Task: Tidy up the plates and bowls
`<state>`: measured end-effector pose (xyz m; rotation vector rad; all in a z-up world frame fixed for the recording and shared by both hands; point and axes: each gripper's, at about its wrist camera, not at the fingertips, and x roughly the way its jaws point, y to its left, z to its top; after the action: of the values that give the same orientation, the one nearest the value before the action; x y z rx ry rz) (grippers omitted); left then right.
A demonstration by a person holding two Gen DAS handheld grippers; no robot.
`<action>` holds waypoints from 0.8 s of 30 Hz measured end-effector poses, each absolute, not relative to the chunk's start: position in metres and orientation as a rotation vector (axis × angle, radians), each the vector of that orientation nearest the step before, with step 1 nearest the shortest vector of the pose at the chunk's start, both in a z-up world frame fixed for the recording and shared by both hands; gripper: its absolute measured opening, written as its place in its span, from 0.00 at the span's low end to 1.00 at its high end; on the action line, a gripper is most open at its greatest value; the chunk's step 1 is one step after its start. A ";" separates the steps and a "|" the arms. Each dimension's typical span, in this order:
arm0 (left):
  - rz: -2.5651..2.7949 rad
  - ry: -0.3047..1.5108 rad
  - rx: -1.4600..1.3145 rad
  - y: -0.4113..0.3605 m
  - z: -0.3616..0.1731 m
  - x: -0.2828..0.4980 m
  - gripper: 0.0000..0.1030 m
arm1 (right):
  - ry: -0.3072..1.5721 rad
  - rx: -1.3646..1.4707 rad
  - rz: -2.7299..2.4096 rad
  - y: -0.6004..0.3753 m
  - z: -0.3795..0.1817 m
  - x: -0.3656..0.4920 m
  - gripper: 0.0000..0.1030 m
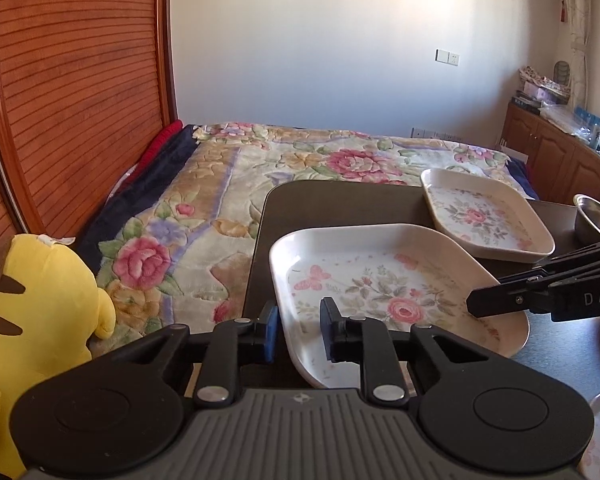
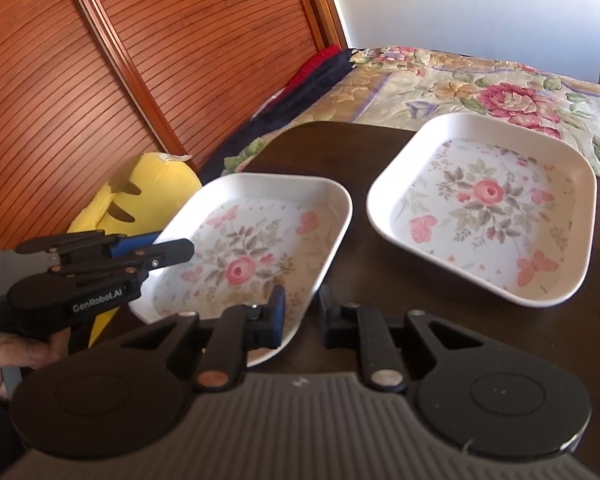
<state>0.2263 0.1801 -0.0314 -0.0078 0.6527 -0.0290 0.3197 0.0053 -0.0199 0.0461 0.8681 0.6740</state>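
Observation:
Two white rectangular plates with rose prints are on the dark table [image 1: 340, 208]. My left gripper [image 1: 300, 332] is shut on the left rim of the near plate [image 1: 380, 288], one finger outside the wall and one inside. In the right wrist view my right gripper [image 2: 302, 316] is shut on the opposite rim of that near plate [image 2: 252, 248], whose left corner hangs past the table edge. The far plate [image 1: 484, 212] [image 2: 488, 208] lies flat behind it. A steel bowl [image 1: 596, 220] stands at the right. Each view shows the other gripper, the right gripper [image 1: 474, 304] and the left gripper [image 2: 180, 246], at the plate's rim.
A yellow plush toy [image 1: 40, 300] [image 2: 140, 192] sits left of the table, beside wooden slatted doors [image 1: 80, 100]. Behind the table lies a bed with a floral blanket [image 1: 260, 168]. Wooden cabinets [image 1: 560, 152] line the right wall. A hand [image 2: 4, 356] holds the left gripper.

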 end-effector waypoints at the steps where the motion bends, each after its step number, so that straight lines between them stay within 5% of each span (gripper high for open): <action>1: -0.030 0.650 -0.003 0.178 -0.030 0.225 0.23 | 0.862 0.046 0.673 0.004 -0.019 0.318 0.18; 24: -0.091 0.610 0.059 0.119 -0.008 0.180 0.23 | 0.776 0.065 0.650 -0.055 0.005 0.278 0.16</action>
<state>0.1805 0.1191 -0.0077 0.0592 0.6102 -0.0909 0.2782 -0.0553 0.0045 0.0646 0.7764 0.6505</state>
